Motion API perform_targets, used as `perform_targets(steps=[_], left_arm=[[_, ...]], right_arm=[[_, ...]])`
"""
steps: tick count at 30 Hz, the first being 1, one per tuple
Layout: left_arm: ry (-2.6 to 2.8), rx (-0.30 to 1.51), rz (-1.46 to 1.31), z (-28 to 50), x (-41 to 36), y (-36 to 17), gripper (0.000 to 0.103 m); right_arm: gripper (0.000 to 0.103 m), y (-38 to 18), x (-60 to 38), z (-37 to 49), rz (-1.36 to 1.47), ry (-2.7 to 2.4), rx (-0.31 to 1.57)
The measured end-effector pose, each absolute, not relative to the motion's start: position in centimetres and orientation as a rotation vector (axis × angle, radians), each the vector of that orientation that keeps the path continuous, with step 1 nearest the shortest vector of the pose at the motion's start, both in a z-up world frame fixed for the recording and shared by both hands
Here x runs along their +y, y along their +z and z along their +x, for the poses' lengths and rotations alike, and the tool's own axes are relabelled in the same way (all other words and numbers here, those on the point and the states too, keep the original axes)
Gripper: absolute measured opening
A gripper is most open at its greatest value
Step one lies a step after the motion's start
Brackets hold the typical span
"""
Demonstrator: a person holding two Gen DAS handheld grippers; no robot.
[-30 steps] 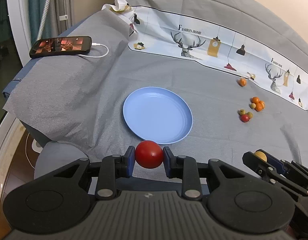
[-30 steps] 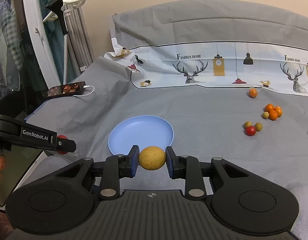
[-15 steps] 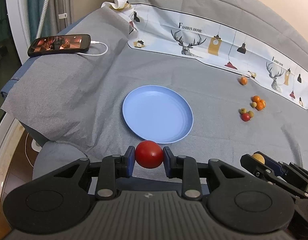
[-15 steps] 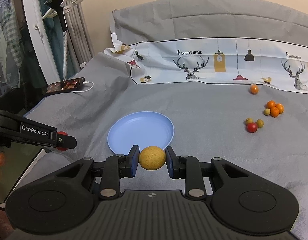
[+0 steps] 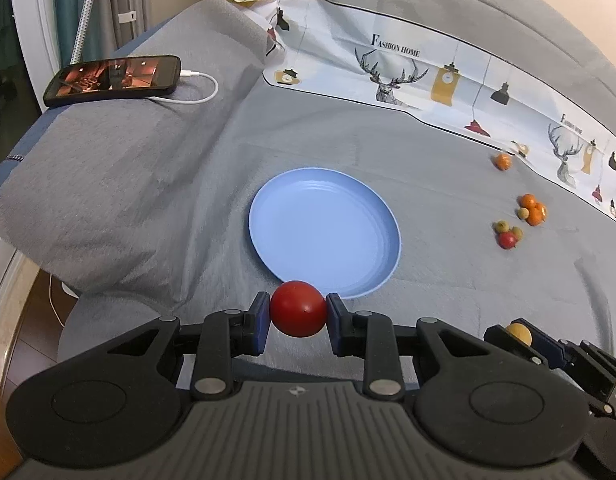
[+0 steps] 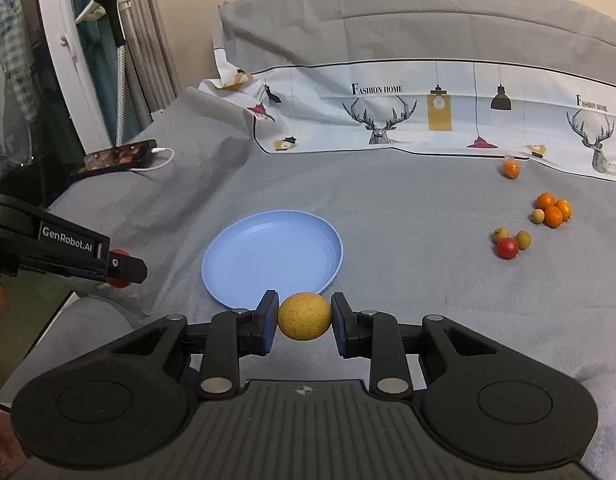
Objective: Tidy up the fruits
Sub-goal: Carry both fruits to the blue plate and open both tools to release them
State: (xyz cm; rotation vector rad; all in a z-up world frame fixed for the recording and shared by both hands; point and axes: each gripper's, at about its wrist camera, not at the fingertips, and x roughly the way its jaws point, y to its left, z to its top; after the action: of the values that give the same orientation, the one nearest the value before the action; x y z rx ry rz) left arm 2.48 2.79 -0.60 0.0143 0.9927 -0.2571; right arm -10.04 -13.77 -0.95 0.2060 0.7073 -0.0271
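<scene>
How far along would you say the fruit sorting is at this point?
Nothing is placed yet: the blue plate is bare. In hand: the left gripper holds a red fruit, the right gripper a yellow one. Left: small fruits on the grey cloth.

Left hand-held gripper [image 5: 298,314] clamping red tomato [image 5: 298,309], empty blue plate [image 5: 268,236] just beyond, phone [image 5: 112,80] far left

A home bedroom: a bed under a grey sheet [image 5: 148,168] (phone [image 5: 112,79] charging), curtains [image 6: 148,40] beside it.
</scene>
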Motion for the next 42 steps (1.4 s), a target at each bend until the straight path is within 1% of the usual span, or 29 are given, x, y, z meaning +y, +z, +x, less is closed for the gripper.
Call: perform_targets(steps=[14,29,30,31,33,34,35,36,37,38,39,42], left_arm=[[-0.237,1.017,0.049,10.6,0.5,-3.2,0.033],[-0.213,1.079,0.141,18.6,-1.9,-9.3,0.033],[-0.226,1.058,0.149,18.8,-2.0,-9.4,0.036],[-0.228,1.026,0.163,18.9,-2.0,-9.3,0.042],[-0.21,0.967,0.181,18.7,-2.0,-8.5,0.092],[-0.21,0.936,0.172,18.5,-1.8,-8.0,0.099],[-0.213,0.91,0.159,18.1,-1.5,-7.3,0.103],[-0.22,0.892,0.153,17.6,-1.3,-6.7,0.103],[-0.23,0.889,0.159,17.2,-1.1,-6.2,0.103],[-0.231,0.892,0.169,16.6,-1.0,-5.8,0.103],[-0.223,0.895,0.175,16.1,-0.8,-5.5,0.103],[-0.195,0.921,0.168,14.0,0.2,-4.7,0.103]], right_arm=[[0.03,-4.4,-14.4,-2.4,0.193,-0.026,0.773],[0.03,-9.2,-13.4,6.7,0.107,0.054,0.85],[0.03,-9.4,-13.4,7.1,0.1,0.058,0.853],[0.03,-9.5,-13.3,7.6,0.094,0.065,0.856],[0.032,-9.6,-13.2,8.4,0.088,0.079,0.854],[0.037,-9.5,-13.2,8.9,0.085,0.087,0.853],[0.052,-9.3,-13.2,9.0,0.08,0.085,0.852],[0.066,-8.9,-13.3,9.0,0.076,0.075,0.843],[0.071,-8.4,-13.4,8.8,0.075,0.063,0.831],[0.079,-8.0,-13.6,8.5,0.074,0.057,0.824],[0.084,-7.5,-13.7,8.0,0.074,0.055,0.824],[0.093,-6.3,-13.8,5.7,0.099,0.046,0.849]])
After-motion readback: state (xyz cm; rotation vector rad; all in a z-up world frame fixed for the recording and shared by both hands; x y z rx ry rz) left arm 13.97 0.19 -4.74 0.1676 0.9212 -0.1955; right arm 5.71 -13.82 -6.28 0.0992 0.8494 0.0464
